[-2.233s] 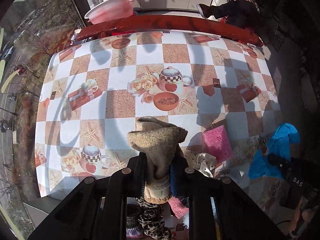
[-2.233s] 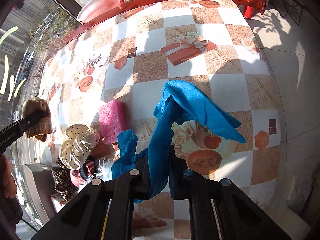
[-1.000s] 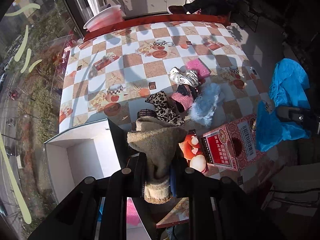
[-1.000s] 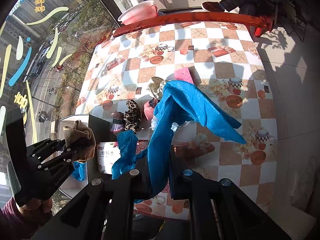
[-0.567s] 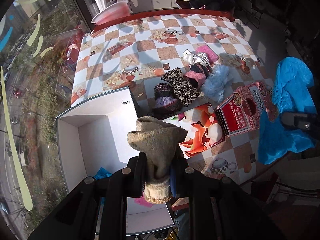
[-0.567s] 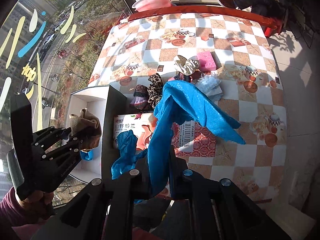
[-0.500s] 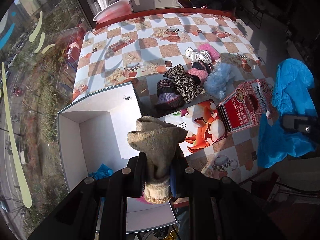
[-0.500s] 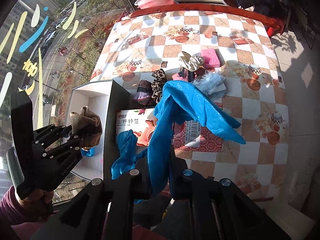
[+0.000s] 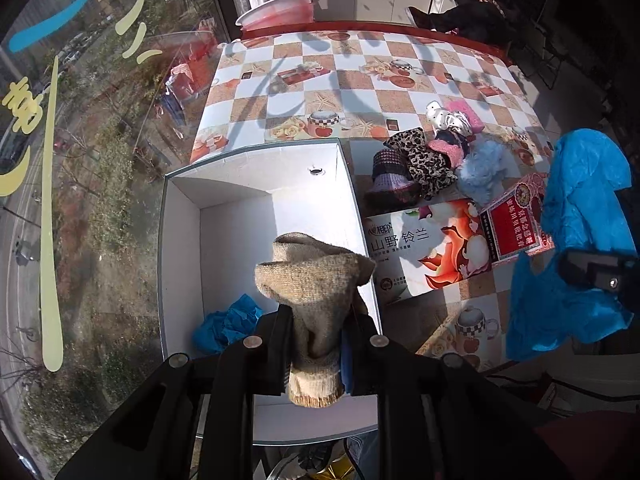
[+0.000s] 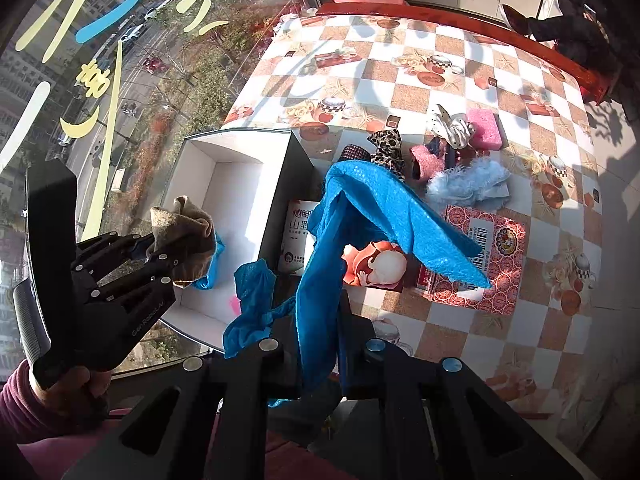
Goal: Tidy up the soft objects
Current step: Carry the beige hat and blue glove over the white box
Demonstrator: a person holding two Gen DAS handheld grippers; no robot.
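You've swung both loads off the desk [image 9: 304,92] toward the white box [image 9: 256,184]: left gripper [image 9: 316,344] clamping the tan sock [image 9: 316,280] right over it, right gripper [image 10: 320,332] pinching the blue cloth [image 10: 380,208], so 2 drops look next.

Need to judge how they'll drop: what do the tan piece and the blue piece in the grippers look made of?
Tan sock: looks like coarse matte knit, with visible ribbing at its cuff. Blue cloth: probably thin synthetic fabric, with a dotted, faintly shiny surface; it drapes limply from the right gripper.

Black left gripper [image 10: 182,248] — silver screws; maroon sleeve [image 10: 24,408]
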